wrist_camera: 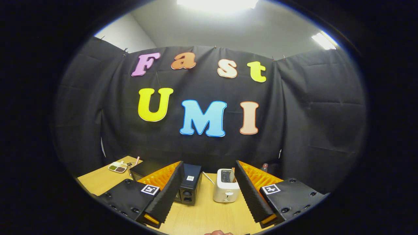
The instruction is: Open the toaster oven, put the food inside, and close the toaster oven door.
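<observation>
Both fingers (169,192) of the gripper (209,192) stand spread wide apart with nothing between them but bare wooden table (202,215), held above that table and pointing toward the black cloth wall at the back. Taking the white toaster (226,189) as the landmark: it stands upright on the table just ahead of the fingers, close beside the right finger, with something tan sticking up out of its slot. To the left of the toaster, a short way apart from it, sits the black toaster oven (186,186), partly hidden behind the left finger; its control side with two round knobs faces the gripper, and whether its door is open or closed cannot be told. A thin white cable (207,177) runs along the table between the toaster oven and the toaster. Far to the left of the toaster, beyond the oven near the table's back corner, lies a small white divided dish (118,167) holding green and brown food. Behind and to the right of the toaster, past the right finger, a small bottle with a red cap (264,167) stands against the cloth
</observation>
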Action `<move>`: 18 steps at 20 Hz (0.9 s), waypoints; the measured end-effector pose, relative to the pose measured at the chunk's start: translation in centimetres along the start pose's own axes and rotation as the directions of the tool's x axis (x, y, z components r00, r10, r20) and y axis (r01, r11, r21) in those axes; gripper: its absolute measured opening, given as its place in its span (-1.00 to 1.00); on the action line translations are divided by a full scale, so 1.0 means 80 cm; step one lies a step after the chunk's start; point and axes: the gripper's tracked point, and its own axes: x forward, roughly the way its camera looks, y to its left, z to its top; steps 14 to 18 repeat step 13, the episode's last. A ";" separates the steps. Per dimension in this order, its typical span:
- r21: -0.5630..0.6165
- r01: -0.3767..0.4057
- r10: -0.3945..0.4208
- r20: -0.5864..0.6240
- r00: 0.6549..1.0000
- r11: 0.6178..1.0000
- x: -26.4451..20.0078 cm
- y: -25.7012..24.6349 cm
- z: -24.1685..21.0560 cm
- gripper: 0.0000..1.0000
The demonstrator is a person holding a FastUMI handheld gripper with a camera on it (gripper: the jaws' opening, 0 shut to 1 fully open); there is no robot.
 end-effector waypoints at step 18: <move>0.047 -0.047 0.048 -0.023 0.999 0.998 0.022 0.054 0.001 0.96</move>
